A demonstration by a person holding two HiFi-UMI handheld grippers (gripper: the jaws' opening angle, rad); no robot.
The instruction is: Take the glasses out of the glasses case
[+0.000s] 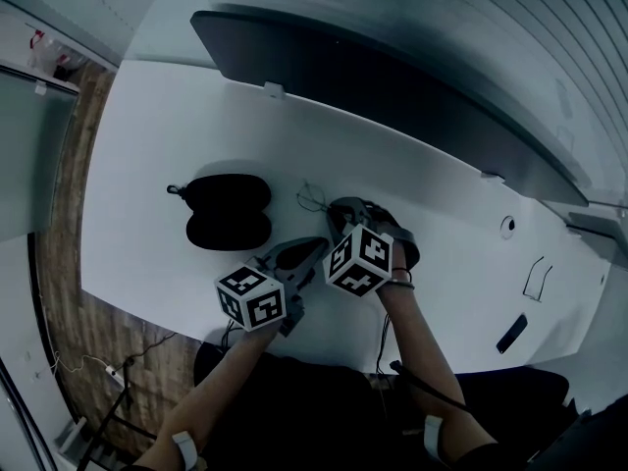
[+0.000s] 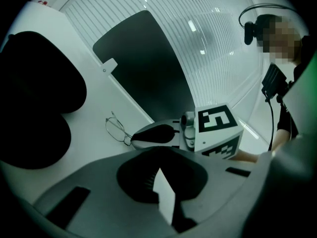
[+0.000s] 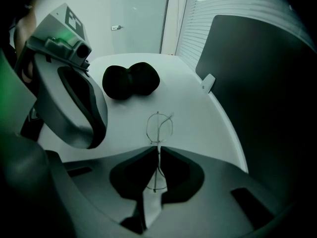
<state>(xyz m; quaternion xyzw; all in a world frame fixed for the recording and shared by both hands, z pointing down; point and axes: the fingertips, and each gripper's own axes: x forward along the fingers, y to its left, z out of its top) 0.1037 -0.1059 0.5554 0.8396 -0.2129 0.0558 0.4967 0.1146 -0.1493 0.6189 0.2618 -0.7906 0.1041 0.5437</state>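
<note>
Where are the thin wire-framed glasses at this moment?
In the head view, the thin wire-framed glasses are near the middle, just right of the open black glasses case; the right gripper has them clamped in its jaws.

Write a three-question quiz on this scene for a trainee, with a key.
1. True or false: the glasses are already out of the glasses case.
2. Which tool is clamped on the glasses? A. left B. right C. neither
3. Fill in: the glasses case lies ____ (open or shut) on the table.

Key: 1 true. 2 B: the right tool pinches the thin frame. 3 open: both halves are spread flat.
</note>
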